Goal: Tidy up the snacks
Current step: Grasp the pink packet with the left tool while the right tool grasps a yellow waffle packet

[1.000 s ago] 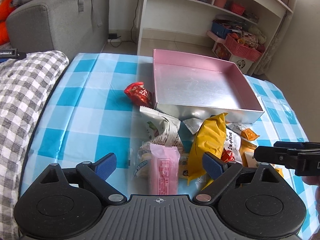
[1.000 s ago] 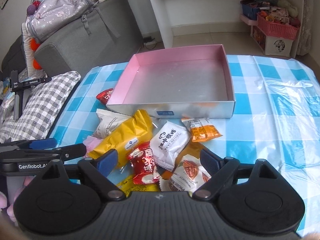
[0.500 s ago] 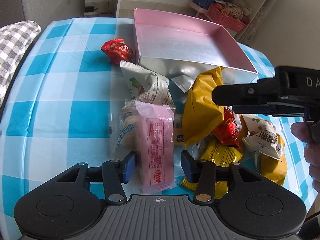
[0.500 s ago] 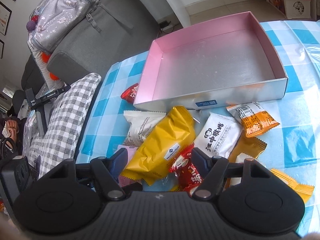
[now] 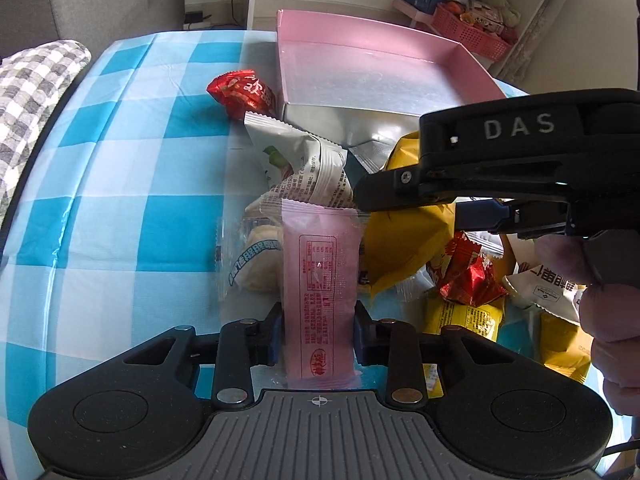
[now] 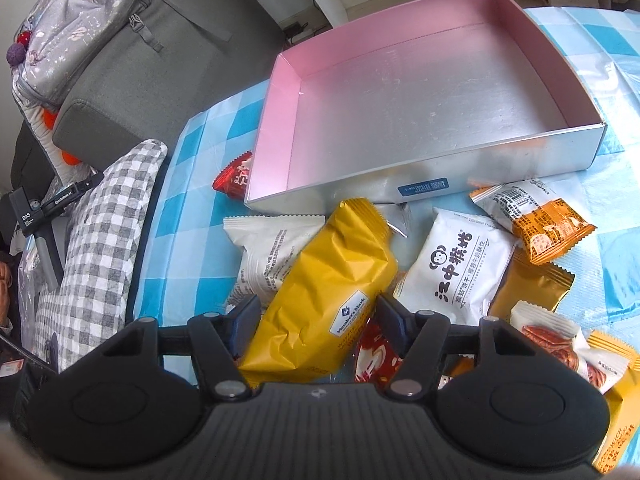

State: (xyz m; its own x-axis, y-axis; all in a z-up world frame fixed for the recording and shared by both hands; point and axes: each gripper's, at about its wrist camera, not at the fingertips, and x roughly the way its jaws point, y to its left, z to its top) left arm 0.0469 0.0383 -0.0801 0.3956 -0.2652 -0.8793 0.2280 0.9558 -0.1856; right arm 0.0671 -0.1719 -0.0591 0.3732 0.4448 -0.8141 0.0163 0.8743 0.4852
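My left gripper (image 5: 316, 334) is shut on a pink snack packet (image 5: 318, 276) at its near end. My right gripper (image 6: 316, 320) has its jaws on both sides of a long yellow snack pack (image 6: 328, 292) and touches it; it also shows from the side in the left wrist view (image 5: 500, 164). The empty box with pink inside walls (image 6: 280, 120) lies beyond the pile; it also shows in the left wrist view (image 5: 288, 76). Loose snacks lie around: a white packet (image 6: 456, 268), an orange one (image 6: 548, 232), a red one (image 5: 244, 94).
The table has a blue and white checked cloth (image 5: 120, 160). A grey checked cushion (image 6: 104, 232) lies at the table's left edge, a grey sofa (image 6: 132, 68) behind it. White shelves with baskets (image 5: 472, 28) stand beyond the table.
Both grippers have moved down and forward into the pile and closed. The left one has taken hold of the pink packet; the right one's jaws have closed in around the yellow pack.
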